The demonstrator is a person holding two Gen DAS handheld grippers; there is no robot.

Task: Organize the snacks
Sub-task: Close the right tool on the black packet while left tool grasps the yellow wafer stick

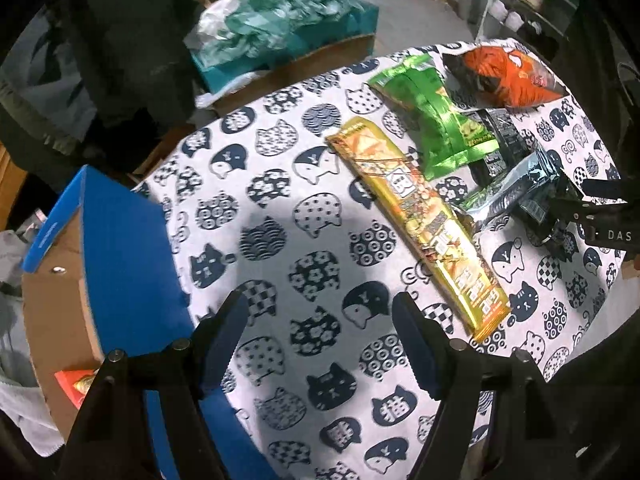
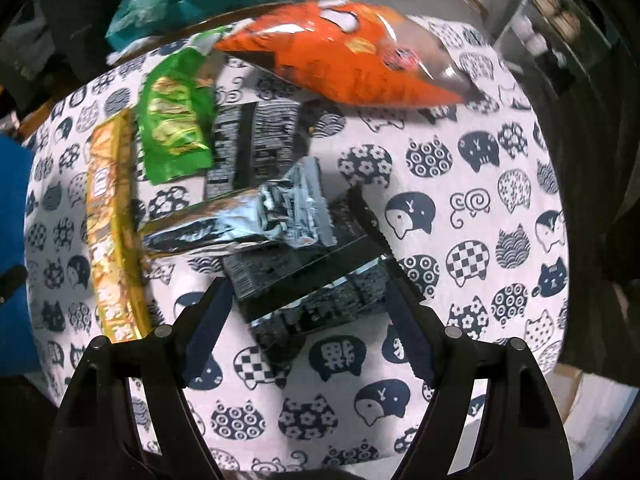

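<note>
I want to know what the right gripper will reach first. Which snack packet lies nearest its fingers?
The dark foil packet, lying right ahead of the open right gripper; the orange bag, green bag and long gold pack lie farther away.

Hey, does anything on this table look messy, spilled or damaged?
Nothing is spilled or torn. The snacks just lie in a loose heap: the silver packet overlaps the black packets, and the green bag lies askew beside the gold box.

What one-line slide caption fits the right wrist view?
Open right gripper above dark snack packets on cat-print tablecloth, beside orange bag.
</note>
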